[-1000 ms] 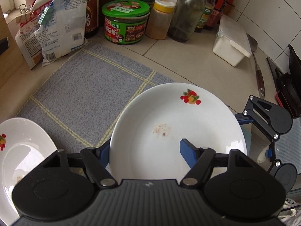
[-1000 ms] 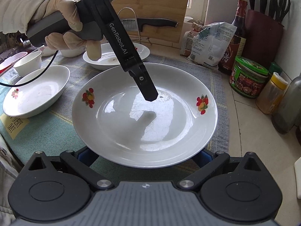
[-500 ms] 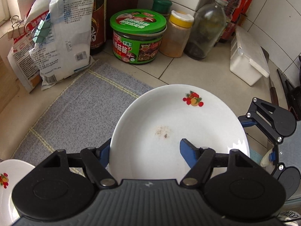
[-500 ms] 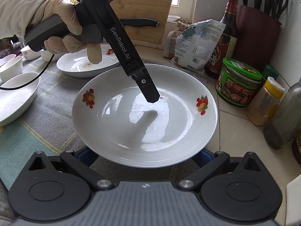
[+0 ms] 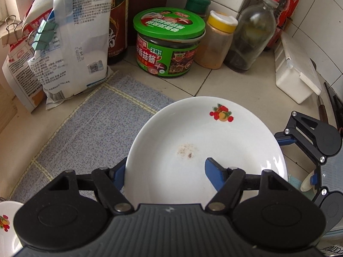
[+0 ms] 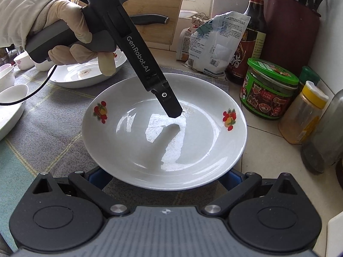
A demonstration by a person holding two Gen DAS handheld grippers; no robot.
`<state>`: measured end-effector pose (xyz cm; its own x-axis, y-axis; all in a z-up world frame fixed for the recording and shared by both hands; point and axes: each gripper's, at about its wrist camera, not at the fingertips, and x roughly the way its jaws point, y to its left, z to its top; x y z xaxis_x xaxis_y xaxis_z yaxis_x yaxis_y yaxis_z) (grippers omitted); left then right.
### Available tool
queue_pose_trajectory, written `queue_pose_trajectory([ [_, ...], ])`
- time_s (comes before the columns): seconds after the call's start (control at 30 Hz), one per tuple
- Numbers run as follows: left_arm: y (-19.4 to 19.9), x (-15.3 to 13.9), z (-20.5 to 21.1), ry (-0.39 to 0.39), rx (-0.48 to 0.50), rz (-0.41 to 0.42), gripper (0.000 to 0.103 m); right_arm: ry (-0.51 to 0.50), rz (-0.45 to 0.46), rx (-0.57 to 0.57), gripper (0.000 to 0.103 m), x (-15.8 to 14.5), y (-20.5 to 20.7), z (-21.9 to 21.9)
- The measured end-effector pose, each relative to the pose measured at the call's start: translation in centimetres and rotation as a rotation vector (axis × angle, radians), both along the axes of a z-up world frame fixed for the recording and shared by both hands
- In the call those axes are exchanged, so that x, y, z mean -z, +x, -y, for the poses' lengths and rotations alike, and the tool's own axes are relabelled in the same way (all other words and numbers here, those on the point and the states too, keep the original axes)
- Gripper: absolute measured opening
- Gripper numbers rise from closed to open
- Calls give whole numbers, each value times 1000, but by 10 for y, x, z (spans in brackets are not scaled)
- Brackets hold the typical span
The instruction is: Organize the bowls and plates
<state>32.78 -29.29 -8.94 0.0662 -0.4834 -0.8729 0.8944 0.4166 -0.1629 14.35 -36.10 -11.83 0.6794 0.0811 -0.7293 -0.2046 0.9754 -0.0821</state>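
Note:
A white plate with fruit prints point(image 5: 214, 141) point(image 6: 167, 141) is held a little above the grey mat. My left gripper point(image 5: 165, 171) is shut on its rim, one finger inside the plate point(image 5: 214, 175), one under it. It shows in the right wrist view point(image 6: 169, 105) reaching in from the upper left. My right gripper point(image 6: 165, 177) sits below the plate's near rim, its blue fingers spread wide on either side, so it is open. A second plate point(image 6: 83, 75) and white bowls point(image 6: 10, 98) lie at the far left.
A green-lidded jar point(image 5: 169, 42), a yellow-capped spice jar point(image 5: 216, 40), a glass bottle point(image 5: 250, 36), dark sauce bottles and clipped bags point(image 5: 70, 49) crowd the tiled corner. A white box point(image 5: 293, 75) stands at the right. A knife block point(image 6: 289, 27) is behind.
The plate, held by both grippers, has moved toward the jars and bottles in the corner. The other plate and bowls have fallen further back to the left.

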Motion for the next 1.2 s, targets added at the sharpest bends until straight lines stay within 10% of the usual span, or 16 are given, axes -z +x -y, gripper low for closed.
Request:
queue_pose_trajectory([
  [1.2, -20, -25, -21, -35, -48, 135, 82, 33, 21, 79, 103, -9, -9, 2],
])
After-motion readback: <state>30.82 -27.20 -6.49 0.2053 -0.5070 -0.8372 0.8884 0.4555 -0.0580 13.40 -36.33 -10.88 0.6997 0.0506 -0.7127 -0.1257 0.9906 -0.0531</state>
